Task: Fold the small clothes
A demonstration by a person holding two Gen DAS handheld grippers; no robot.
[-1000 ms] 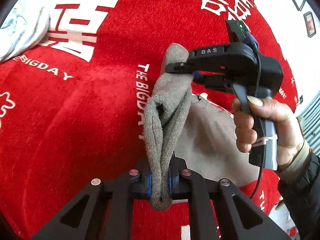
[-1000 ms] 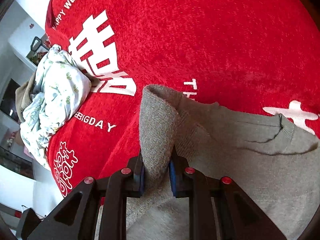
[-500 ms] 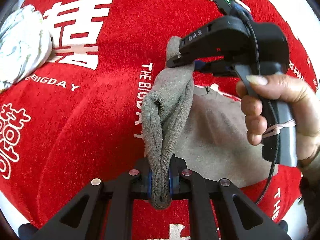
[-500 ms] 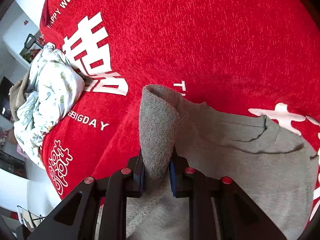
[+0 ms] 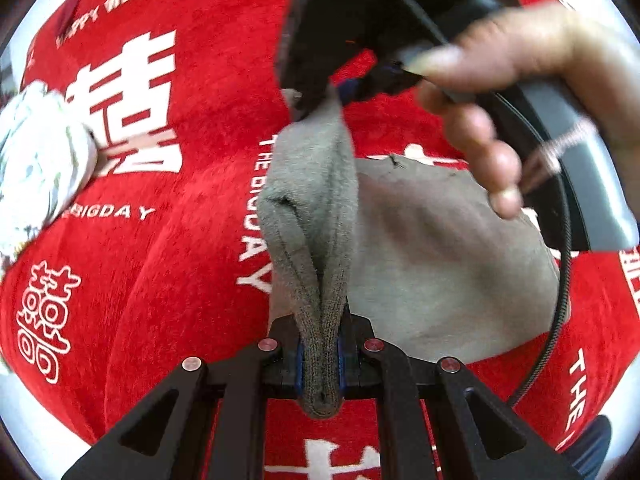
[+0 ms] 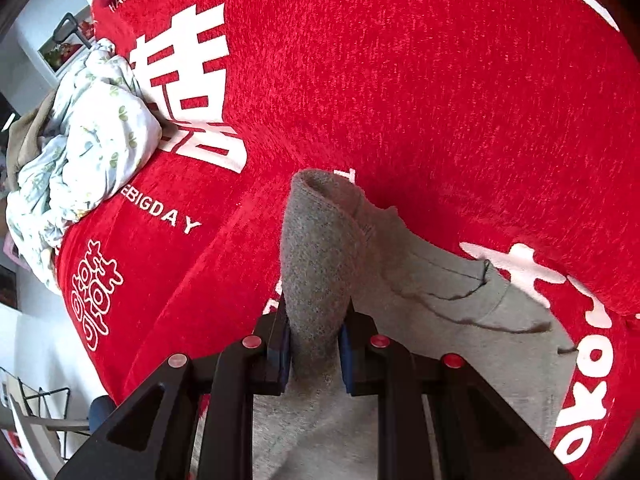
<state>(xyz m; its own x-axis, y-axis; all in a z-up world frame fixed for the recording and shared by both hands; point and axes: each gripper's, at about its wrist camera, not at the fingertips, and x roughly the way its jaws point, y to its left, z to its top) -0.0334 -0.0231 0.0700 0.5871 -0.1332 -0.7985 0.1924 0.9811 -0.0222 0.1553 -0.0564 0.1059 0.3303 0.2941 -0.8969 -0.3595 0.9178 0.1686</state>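
Left gripper (image 5: pixel 319 360) is clamped hard on a bunched fold of the grey knitted sweater (image 5: pixel 420 260), the ribbed edge squeezed between its blue-padded fingers (image 5: pixel 298 364) and poking out below them. The right gripper (image 6: pixel 315 346) has its own pinch on the same garment, a rolled grey flap standing up between its pads. From the left wrist view, that right gripper (image 5: pixel 320 92) looms large and blurred overhead, the person's right hand (image 5: pixel 520 92) wrapped round its handle, a black cable (image 5: pixel 560 300) looping down across the sweater's far side and blocking part of it. The rest of the sweater lies spread on the red plush blanket with white lettering (image 6: pixel 400 80), neckline (image 6: pixel 472 292) visible off to the right. Away to the left, well apart from the sweater, sits a crumpled white floral-print cloth (image 6: pixel 92 148) at the blanket's edge, with a tan fabric (image 6: pixel 24 136) just behind it.
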